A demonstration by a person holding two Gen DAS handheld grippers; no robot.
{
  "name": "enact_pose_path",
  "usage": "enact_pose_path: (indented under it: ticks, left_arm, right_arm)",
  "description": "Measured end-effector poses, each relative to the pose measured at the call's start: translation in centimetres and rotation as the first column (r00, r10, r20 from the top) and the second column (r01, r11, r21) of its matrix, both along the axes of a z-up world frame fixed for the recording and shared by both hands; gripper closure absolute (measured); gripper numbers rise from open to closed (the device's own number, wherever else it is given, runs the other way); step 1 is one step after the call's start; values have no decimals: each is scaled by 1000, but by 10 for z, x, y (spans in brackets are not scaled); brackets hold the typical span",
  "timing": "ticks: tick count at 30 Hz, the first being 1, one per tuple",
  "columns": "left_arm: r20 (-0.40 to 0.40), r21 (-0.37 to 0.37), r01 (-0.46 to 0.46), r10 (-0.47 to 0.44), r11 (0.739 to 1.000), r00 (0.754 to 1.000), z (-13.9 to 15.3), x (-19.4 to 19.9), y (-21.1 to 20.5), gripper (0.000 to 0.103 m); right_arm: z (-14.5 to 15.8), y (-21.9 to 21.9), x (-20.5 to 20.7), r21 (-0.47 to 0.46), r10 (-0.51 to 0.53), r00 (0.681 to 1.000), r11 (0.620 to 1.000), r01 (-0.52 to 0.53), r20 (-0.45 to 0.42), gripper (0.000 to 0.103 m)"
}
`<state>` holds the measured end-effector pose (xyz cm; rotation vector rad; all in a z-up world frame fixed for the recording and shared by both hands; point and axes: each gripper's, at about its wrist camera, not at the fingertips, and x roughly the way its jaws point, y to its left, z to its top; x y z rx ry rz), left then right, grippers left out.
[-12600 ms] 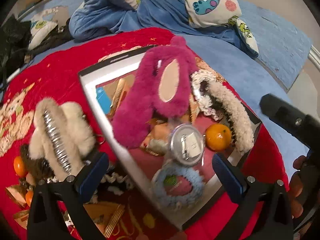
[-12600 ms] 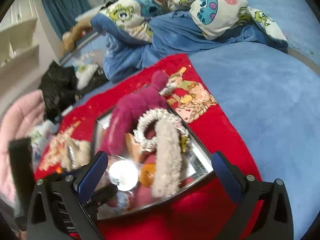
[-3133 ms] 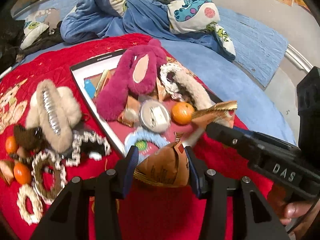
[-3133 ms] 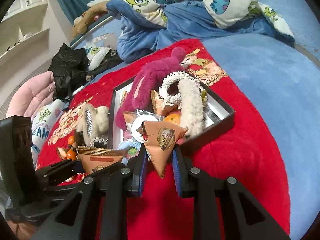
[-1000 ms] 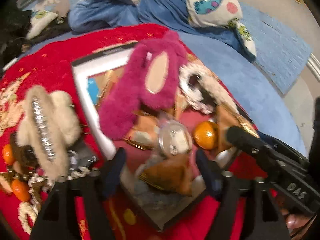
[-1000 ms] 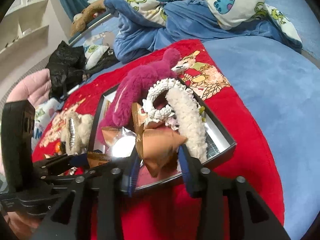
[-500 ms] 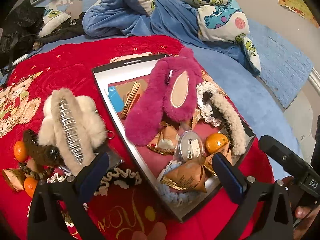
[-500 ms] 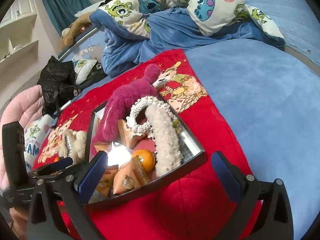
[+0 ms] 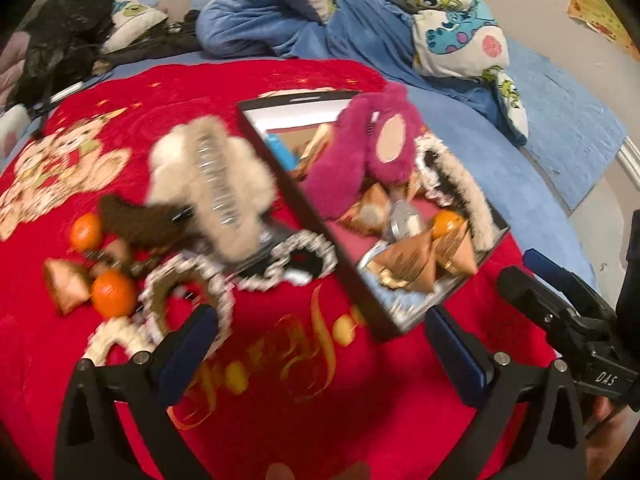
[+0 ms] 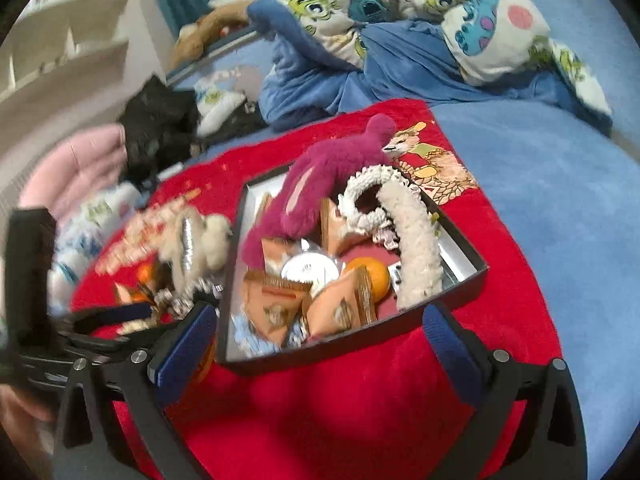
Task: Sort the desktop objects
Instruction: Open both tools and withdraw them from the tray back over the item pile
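1. Red blanket [image 9: 280, 360] covers the blue bed [image 10: 560, 200] and carries a dark-rimmed box [image 10: 460, 292].
2. Inside the box lie a magenta plush [image 9: 384, 148], a cream fluffy clip [image 10: 416, 248], an orange [image 10: 374, 276] and two tan triangular packets [image 10: 340, 308], the packets at the near end.
3. On the blanket beside the box sit a beige fur clip [image 9: 212, 184], two more oranges [image 9: 114, 292] and beaded rings [image 9: 296, 256].
4. The left gripper [image 9: 320, 352] is spread wide with nothing between its jaws.
5. The right gripper [image 10: 316, 344] is likewise wide and empty, just short of the box.
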<state>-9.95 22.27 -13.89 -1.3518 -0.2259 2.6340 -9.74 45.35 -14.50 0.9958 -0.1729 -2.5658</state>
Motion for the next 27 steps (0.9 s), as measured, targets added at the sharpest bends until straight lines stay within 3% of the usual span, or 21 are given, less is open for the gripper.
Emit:
enact_pose_path:
  ticks: [3, 8, 12, 14, 17, 22, 24, 27]
  left_arm:
    - [11, -1, -27, 27, 1000, 1000, -4, 13, -13, 0]
    - [14, -6, -65, 65, 998, 998, -7, 37, -33, 0]
    - [26, 9, -78, 78, 997, 997, -9, 56, -48, 0]
    - [14, 0, -96, 96, 995, 995, -9, 66, -56, 0]
    - [7, -8, -124, 124, 992, 992, -10, 76, -68, 0]
    - [15, 9, -158, 158, 987, 987, -13, 90, -88, 0]
    - [13, 1, -170, 170, 985, 985, -13, 93, -94, 0]
    - [5, -15, -177, 177, 984, 984, -13, 96, -104, 0]
  right_arm:
    - [-6, -7, 10, -1, 12, 1000, 1000, -12, 27, 0]
    - [-23, 3, 33, -188, -57, 992, 979, 78, 116, 0]
    - [-28, 8, 57, -289, -88, 990, 950, 116, 108, 0]
    - [-26, 11, 70, -364, -107, 993, 924, 119, 53, 0]
    - [-16, 1, 81, -314, -98, 995, 946, 82, -35, 0]
    - [-10, -36, 78, -144, 27, 999, 989, -30, -23, 0]
    - [-8, -47, 78, -161, 77, 997, 984, -79, -22, 0]
    - [-12, -58, 74, -236, 109, 993, 967, -93, 54, 0]
